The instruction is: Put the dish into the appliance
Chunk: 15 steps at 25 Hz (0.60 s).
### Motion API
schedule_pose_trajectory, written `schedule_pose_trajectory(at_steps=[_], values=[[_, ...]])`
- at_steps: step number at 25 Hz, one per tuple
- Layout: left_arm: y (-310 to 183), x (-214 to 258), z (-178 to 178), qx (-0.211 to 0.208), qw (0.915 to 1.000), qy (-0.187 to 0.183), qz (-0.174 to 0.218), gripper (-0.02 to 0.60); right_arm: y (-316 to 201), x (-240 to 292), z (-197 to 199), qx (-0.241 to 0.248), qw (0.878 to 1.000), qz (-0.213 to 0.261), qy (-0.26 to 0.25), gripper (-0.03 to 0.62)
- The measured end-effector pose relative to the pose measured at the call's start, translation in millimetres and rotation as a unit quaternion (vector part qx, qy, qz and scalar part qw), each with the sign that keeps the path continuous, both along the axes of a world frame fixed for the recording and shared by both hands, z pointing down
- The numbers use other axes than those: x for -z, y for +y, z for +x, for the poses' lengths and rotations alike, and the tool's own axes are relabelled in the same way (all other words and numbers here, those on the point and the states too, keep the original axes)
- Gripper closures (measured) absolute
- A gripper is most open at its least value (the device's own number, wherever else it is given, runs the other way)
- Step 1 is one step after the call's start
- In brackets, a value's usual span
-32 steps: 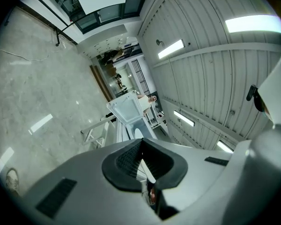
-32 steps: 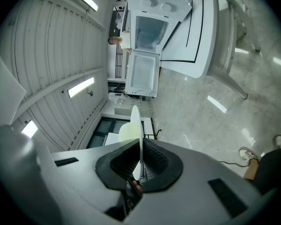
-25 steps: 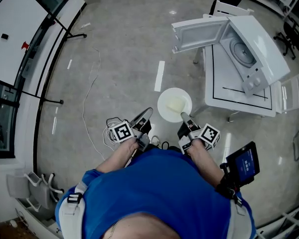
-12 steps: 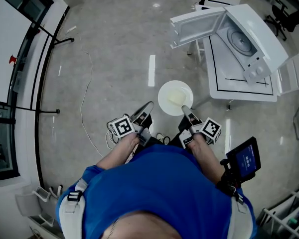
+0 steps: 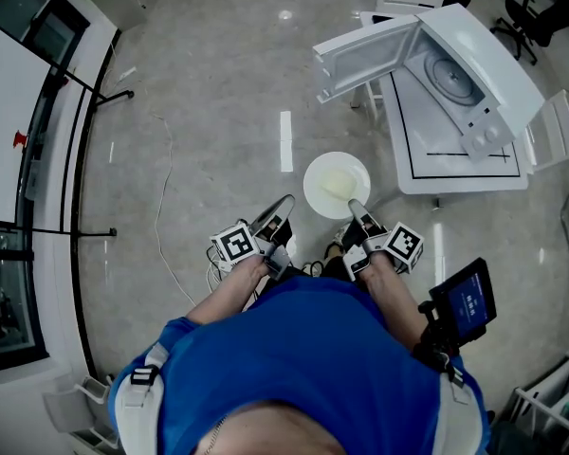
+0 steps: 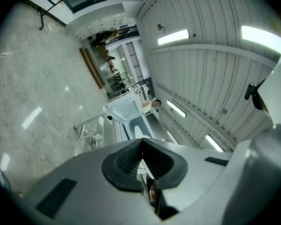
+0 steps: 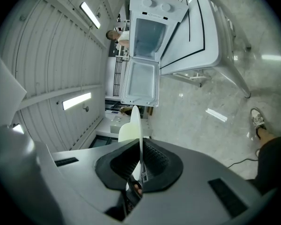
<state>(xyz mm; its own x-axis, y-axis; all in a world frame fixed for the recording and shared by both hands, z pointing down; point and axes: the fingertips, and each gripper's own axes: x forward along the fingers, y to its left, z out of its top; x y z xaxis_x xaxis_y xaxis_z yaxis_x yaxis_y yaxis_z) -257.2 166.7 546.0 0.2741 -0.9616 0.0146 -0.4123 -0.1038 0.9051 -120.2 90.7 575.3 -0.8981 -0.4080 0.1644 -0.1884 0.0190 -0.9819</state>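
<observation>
A round white dish (image 5: 334,183) is held out level in front of the person, and my right gripper (image 5: 355,208) is shut on its near rim. In the right gripper view the dish (image 7: 136,123) shows edge-on between the pads of the right gripper (image 7: 140,146). The white microwave (image 5: 469,69) stands on a white table (image 5: 455,164) ahead to the right, its door (image 5: 360,53) swung open. The same open microwave (image 7: 148,29) lies beyond the dish in the right gripper view. My left gripper (image 5: 285,203) is beside the dish to its left, shut and holding nothing (image 6: 141,143).
A thin cable (image 5: 163,197) trails over the pale stone floor to the left. A dark screen (image 5: 465,303) is strapped by the person's right arm. Black stand poles (image 5: 71,231) run along the left wall. A person (image 7: 116,34) stands far behind the microwave.
The person has stepped toward the microwave, carrying both grippers and the dish along. The right gripper's hold on the dish is unchanged, and the left gripper has stayed shut.
</observation>
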Motion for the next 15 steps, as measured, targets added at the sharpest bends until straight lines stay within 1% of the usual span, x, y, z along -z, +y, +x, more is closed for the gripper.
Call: schedule_pose_trajectory(at_steps=[4, 8, 10, 15], values=[[-23.2, 6.2, -4.5, -0.012, 0.9999, -0.003, -0.001, 0.575, -22.1, 6.7, -5.2, -0.009, 1.000, 0.008, -0.003, 0.583], [-72.7, 9.6, -1.7, -0.032, 0.9994, -0.014, 0.007, 0.575, -65.0, 5.5, -0.8, -0.024, 1.000, 0.001, -0.003, 0.583], [-90.0, 9.7, -0.8, -0.043, 0.9989, -0.018, 0.008, 0.575, -80.5, 4.9, 2.4, -0.033, 0.999, 0.001, -0.002, 0.583], [-110.7, 10.7, -3.5, -0.068, 0.9975, -0.012, -0.013, 0.575, -98.5, 12.6, 5.5, -0.064, 0.998, 0.003, 0.000, 0.583]])
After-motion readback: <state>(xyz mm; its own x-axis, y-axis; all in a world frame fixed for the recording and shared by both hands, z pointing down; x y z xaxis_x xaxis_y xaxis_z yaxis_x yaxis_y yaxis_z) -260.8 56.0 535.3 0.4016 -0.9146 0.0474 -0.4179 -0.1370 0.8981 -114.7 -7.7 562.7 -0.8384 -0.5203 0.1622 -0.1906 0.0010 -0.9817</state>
